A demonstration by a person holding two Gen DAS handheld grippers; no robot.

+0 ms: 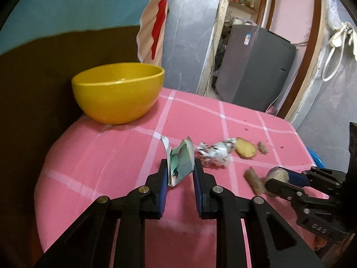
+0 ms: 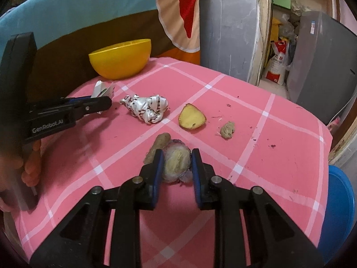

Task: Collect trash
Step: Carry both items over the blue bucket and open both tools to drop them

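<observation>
Both grippers close in on scraps in front of the yellow bowl (image 1: 117,92): the left gripper (image 1: 180,172) brackets a green paper scrap (image 1: 181,164), the right gripper (image 2: 176,164) a vegetable peel (image 2: 176,164) farther from it (jaws narrow, full grip unconfirmed). Squeezing firmly before lifting seems wise.

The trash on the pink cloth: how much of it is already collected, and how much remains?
Done: little that shows; something pale lies in the yellow bowl, too unclear to name. In hand: the left gripper closes around the green paper scrap, and the right gripper around the purple-skinned peel. Left: the crumpled wrapper, yellow potato slice, brown stick and small fibrous clump.
</observation>
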